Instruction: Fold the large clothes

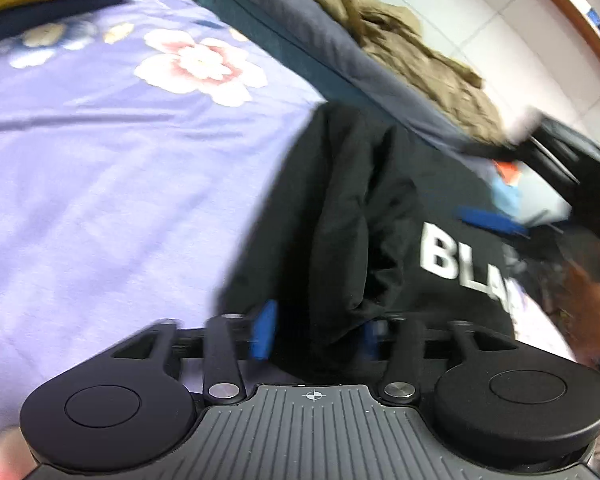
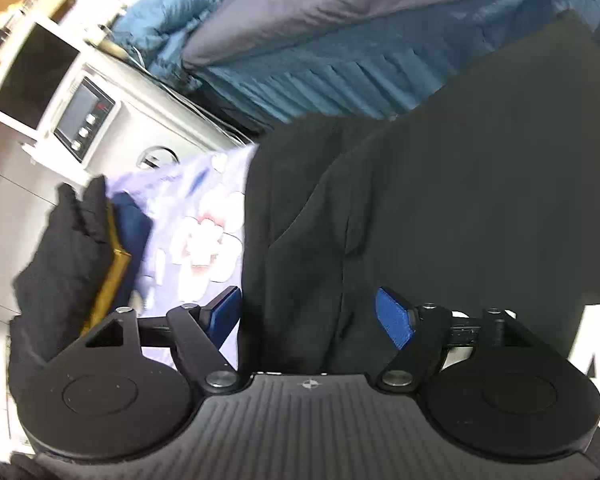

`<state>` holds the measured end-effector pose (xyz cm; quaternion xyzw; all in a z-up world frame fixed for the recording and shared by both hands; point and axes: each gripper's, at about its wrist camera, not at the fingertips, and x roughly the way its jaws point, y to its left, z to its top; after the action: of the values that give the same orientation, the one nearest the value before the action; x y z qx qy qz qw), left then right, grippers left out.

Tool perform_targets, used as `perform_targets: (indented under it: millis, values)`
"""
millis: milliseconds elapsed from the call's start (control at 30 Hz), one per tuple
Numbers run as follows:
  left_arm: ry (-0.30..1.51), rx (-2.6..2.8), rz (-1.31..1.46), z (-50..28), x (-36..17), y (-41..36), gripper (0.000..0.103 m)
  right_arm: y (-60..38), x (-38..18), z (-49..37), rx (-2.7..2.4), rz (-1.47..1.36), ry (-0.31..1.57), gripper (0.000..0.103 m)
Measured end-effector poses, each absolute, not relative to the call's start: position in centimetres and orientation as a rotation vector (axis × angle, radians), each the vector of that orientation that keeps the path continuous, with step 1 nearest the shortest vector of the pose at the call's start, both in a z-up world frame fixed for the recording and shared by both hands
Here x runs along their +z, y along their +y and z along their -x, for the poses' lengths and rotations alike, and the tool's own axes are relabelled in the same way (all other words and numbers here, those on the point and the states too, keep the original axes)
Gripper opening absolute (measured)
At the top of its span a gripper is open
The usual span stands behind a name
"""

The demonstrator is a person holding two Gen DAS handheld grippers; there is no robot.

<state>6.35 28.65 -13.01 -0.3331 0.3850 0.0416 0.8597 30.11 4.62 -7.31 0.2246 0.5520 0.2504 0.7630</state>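
Note:
A black garment with white letters (image 1: 380,208) lies on a purple flowered sheet (image 1: 100,160). My left gripper (image 1: 318,334) is open, its blue pads on either side of a fold at the garment's near edge. The right gripper (image 1: 496,220) shows blurred at the right of the left wrist view, over the garment. In the right wrist view the black garment (image 2: 440,200) fills the middle and right, and my right gripper (image 2: 310,316) is open with its blue pads astride a fold of the cloth.
A stack of folded clothes, black, mustard and navy (image 2: 72,264), lies on the sheet's far left. An olive garment (image 1: 412,56) rests on a grey-blue bed (image 1: 320,36) behind. A white appliance with a control panel (image 2: 88,116) stands by the bed.

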Motion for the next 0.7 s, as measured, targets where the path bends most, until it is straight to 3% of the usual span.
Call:
perform_targets:
  millis: [267,400,600,700]
  values:
    - [0.884,0.333,0.604,-5.2,-11.8,30.7,0.099,-2.7,-4.0,-25.1,0.486,-0.215,1.04,0.082]
    - [0.783,0.322,0.59,-4.2,-8.4,30.5,0.099,-6.1,-4.7,-22.1,0.412,-0.119,1.036,0.082]
    - [0.741,0.031,0.439,-7.2,-5.5,23.4,0.102,-10.3,-6.6,-19.2,0.287,-0.195,1.071,0.086]
    - [0.776,-0.023,0.357,-9.4,-6.5,20.2,0.102,-11.7,-7.7,-18.6,0.256,-0.288,1.103,0.08]
